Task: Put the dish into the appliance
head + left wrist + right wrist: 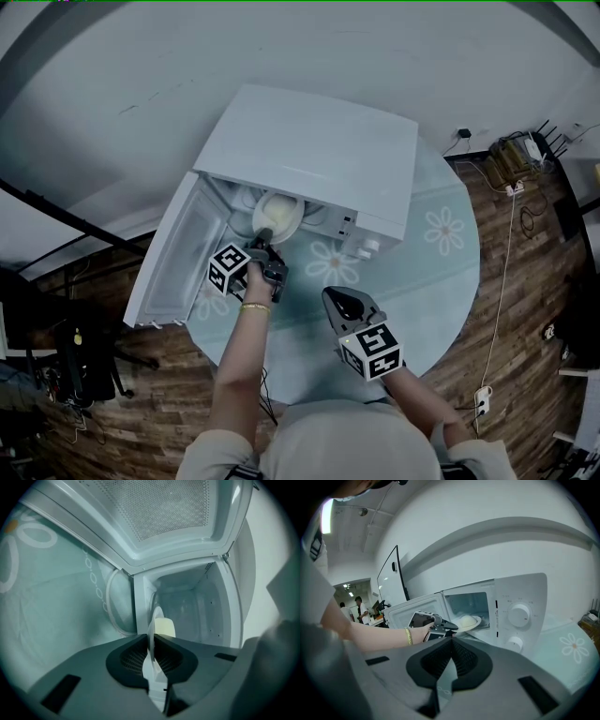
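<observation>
- The left gripper (151, 644) is shut on the rim of the plate (150, 625); the thin white edge is pinched between the two dark, ribbed pads (133, 657)
- The plate is round, white and smooth, and a pale, soft-looking bun (165, 627) is carried on it (what kind of food it is cannot be told)
- The plate is held in the open mouth of the microwave (309, 150), partly inside
- The microwave is a white box with smooth walls; its door (178, 258) is swung wide open, and two round knobs (519, 614) are seen on its front
- The right gripper (342, 302) is seen over the cloth (441, 281), well apart from the microwave; its jaws are closed together and nothing is held between them
- The cloth is pale blue-green and is printed with white flowers
</observation>
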The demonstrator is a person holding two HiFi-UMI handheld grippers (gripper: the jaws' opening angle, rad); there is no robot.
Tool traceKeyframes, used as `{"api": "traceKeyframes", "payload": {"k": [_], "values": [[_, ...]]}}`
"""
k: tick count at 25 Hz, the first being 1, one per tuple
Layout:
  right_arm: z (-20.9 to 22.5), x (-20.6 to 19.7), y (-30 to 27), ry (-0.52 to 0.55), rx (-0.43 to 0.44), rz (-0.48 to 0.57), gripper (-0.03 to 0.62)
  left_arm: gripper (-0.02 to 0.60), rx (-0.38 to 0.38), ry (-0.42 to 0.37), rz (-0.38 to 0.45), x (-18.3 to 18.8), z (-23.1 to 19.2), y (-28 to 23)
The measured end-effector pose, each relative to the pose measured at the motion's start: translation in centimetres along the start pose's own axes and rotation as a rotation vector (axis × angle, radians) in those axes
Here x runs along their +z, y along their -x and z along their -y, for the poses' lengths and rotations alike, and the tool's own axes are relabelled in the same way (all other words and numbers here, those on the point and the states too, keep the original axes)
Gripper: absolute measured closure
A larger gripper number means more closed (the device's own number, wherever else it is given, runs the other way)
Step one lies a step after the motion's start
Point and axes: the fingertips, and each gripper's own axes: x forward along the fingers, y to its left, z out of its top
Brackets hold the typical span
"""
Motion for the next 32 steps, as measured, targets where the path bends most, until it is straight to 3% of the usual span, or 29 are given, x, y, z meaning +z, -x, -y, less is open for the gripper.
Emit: {"api": "traceKeyframes", "payload": {"k": [17,32], "values": [[0.6,0.2,-0.6,-0.023,0.002,0.002,0.588,0.535,0.029,-0.056,-0.025,0.1,1.3,-3.5],[0.4,0.3,-1.1,-0.026,0.01,0.004,0.588,0.534,0.097,-0.081,0.019,0.5,1.8,-5.1]]}}
